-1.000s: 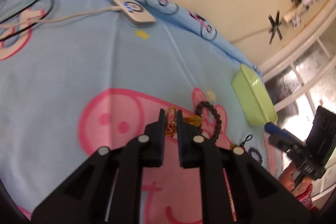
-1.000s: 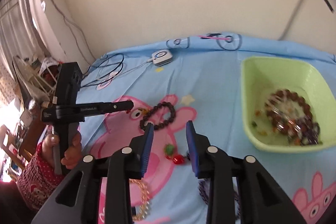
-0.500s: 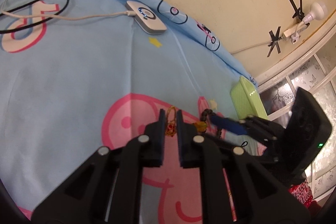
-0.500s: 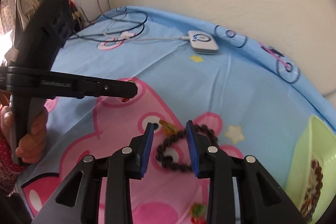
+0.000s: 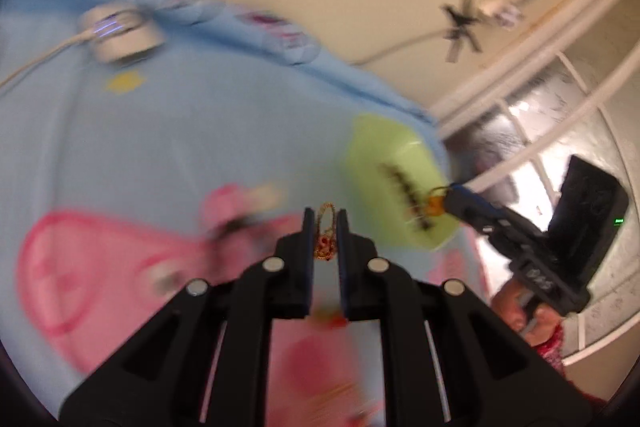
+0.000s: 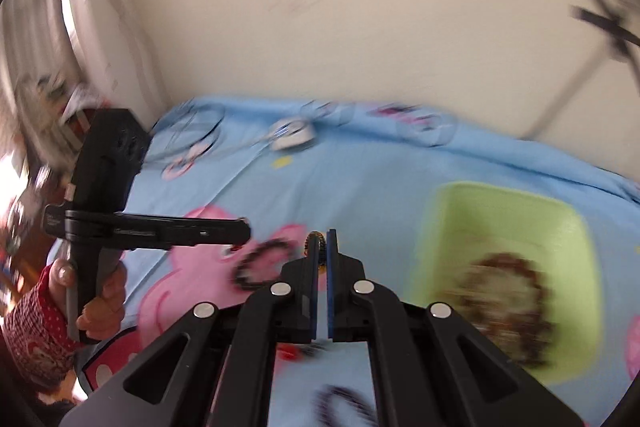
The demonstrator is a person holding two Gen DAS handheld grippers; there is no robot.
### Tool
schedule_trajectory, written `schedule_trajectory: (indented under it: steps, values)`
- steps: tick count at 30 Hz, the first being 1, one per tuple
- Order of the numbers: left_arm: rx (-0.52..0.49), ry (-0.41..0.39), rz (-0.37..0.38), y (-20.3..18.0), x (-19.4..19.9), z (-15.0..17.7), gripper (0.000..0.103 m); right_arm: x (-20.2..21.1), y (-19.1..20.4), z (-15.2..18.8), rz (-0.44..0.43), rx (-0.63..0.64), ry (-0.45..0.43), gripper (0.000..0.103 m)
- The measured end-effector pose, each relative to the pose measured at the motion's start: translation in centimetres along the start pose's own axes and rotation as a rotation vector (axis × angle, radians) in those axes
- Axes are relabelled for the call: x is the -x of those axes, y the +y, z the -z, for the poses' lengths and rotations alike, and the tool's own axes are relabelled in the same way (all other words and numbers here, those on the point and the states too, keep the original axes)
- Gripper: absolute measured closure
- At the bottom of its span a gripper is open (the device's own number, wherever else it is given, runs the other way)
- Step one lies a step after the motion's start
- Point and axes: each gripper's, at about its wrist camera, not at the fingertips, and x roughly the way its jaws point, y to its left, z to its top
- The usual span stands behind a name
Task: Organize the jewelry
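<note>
Jewelry fills both your grippers: the left gripper (image 5: 325, 223) jaws pinch a gold chain (image 5: 325, 235), while only the left view shows your right gripper (image 5: 450, 193) clenched on an amber charm (image 5: 435, 205) over the green tray (image 5: 374, 147).

A home bedroom, it seems. A cartoon-pig bedsheet (image 6: 360, 187) (pale blue, pink figures) lies against a cream wall (image 6: 340, 7); beside it stands a white-framed window (image 5: 540, 131)

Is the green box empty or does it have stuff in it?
It has stuff in it. The right wrist view shows a blurry heap of brown beaded jewelry lying inside the green box.
</note>
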Motion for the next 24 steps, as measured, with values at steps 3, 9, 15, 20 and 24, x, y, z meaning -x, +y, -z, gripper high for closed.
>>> schedule_trajectory:
  steps: [3, 9, 15, 20, 24]
  values:
    - [-0.076, 0.026, 0.013, -4.7, -3.0, -1.5, 0.093, 1.7, -3.8, 0.3, 0.027, -0.081, -0.020, 0.103]
    - [-0.112, 0.118, -0.105, -9.4, -11.0, -3.6, 0.072, 0.4, -10.2, 1.3, -0.005, -0.284, 0.006, 0.103]
    - [-0.111, 0.100, -0.192, -10.0, -12.3, -4.5, 0.048, -0.3, -12.3, 2.4, 0.052, -0.354, -0.016, 0.097]
    - [-0.174, 0.023, -0.177, -10.6, -7.5, -4.3, 0.048, 1.3, -12.3, 3.3, 0.038, -0.361, -0.051, 0.093]
    - [-0.222, -0.044, -0.208, -9.3, -2.3, -2.3, 0.048, 3.5, -10.2, 4.3, -0.012, -0.325, -0.093, 0.093]
